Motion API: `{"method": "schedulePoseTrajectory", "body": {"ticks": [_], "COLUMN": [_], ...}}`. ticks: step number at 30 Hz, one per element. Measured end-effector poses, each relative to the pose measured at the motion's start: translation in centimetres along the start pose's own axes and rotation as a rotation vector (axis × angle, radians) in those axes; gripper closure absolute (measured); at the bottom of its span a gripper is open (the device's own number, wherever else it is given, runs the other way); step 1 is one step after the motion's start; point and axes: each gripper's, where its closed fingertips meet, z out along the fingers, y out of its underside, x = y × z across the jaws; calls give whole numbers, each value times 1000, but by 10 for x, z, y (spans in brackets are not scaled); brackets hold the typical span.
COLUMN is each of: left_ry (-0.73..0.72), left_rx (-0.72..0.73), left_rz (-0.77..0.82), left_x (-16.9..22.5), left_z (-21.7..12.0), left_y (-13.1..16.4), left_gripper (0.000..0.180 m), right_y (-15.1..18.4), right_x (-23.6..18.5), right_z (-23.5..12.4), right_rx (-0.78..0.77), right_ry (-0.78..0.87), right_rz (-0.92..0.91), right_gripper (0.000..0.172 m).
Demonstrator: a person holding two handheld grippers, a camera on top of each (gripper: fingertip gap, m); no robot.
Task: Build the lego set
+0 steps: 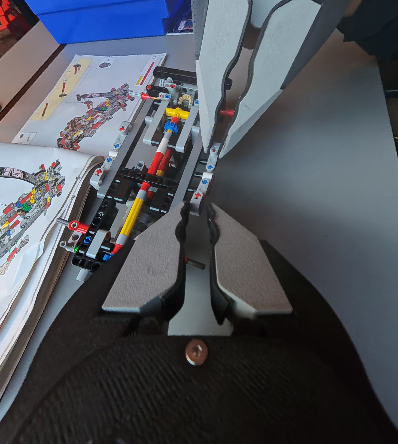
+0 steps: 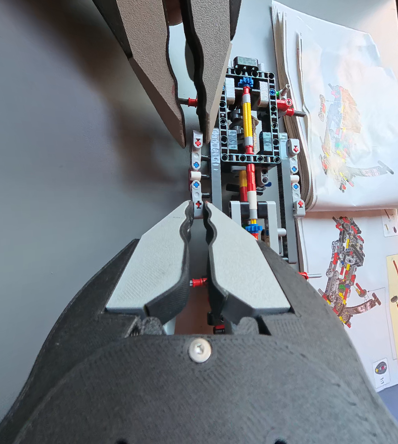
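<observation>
- The right gripper (image 2: 198,207) is clenched on the near end of a light grey link (image 2: 196,194). Both of its pads press on the sides of that end, where a red cross pin sits
- The left gripper (image 1: 196,209) comes from the opposite side. Its fingers stand around the end of a second light grey link (image 1: 201,189), but a gap shows between one pad and the part, so it is released and grips nothing
- The two links lie in one line along the outer side of a brick-built chassis (image 2: 249,120), with a small white bush between them. Each gripper has its own link end at the tips, and the two grippers point at each other along this line
- The long axis of the chassis runs straight away from the right gripper, parallel to the links. It lies flat on the grey table (image 2: 49,144)
- An open instruction booklet (image 2: 349,120) lies just beside the chassis, on the far side from the links
- A blue box (image 1: 102,21) stands at the back of the table, well apart. What is in it I cannot tell
</observation>
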Motion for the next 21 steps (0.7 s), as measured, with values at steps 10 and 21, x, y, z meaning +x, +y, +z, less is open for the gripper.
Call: {"method": "schedulePoseTrajectory", "body": {"ticks": [10, 21], "left_ry": [-11, -9], "left_rx": [-4, 31], "left_rz": [-2, -23], "left_x": [-1, -7], "left_z": [-1, -2], "left_y": [-1, -2], "left_gripper": [173, 174], "right_y": [1, -6], "right_x": [1, 4], "right_z": [1, -5], "right_rx": [-2, 48], "right_ry": [4, 28], "right_rz": [2, -13], "right_gripper": [166, 162]}}
